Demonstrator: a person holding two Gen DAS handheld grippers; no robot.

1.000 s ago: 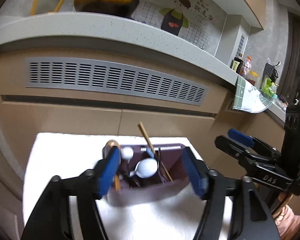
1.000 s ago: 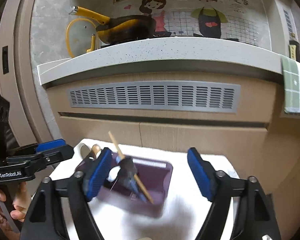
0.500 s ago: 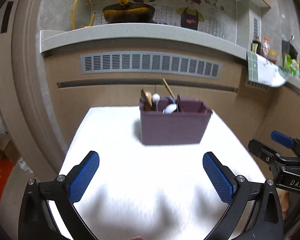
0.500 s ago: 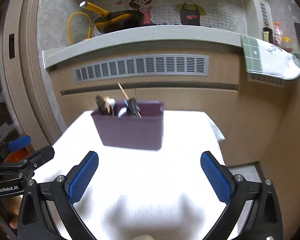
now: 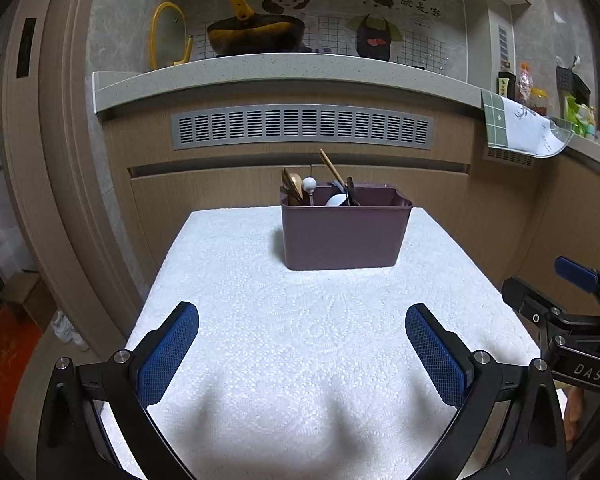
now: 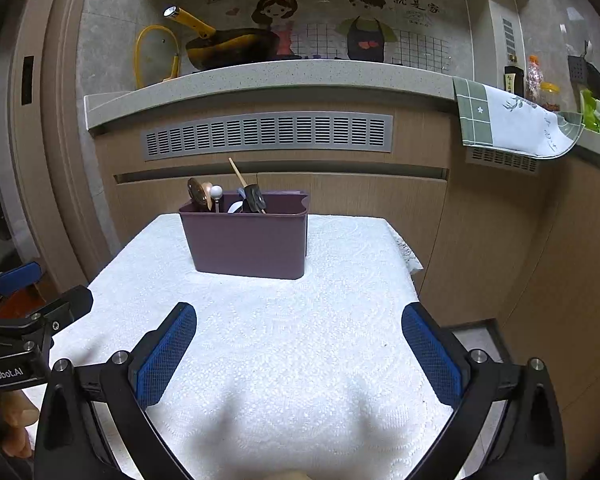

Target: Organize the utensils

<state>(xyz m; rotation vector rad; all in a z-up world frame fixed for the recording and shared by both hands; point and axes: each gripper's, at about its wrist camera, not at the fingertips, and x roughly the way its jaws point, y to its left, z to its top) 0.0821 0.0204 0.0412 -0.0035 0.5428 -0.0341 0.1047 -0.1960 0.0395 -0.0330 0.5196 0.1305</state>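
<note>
- The left gripper point(image 5: 302, 354), black-armed with blue textured pads, is seen spread wide over the cloth, nothing being held between its fingers.
- The right gripper point(image 6: 299, 354), of the same build, is likewise spread wide and nothing is pinched by it.
- Both are held above the near part of a small table covered by a white embossed cloth point(image 5: 300, 340), well apart from the container.
- A dark purple rectangular plastic bin point(image 5: 344, 230) is set upright toward the far edge of the cloth.
- Inside it, crowded at its left end, wooden spoons point(image 5: 291, 188), a white ball-topped utensil point(image 5: 309, 185), a slanted wooden chopstick point(image 5: 332, 168) and a white spoon point(image 5: 337, 200) are seen.
- Behind the table, wood-toned cabinet fronts with a grey slotted vent panel point(image 5: 302, 126) are shown under a speckled countertop point(image 6: 268, 78).
</note>
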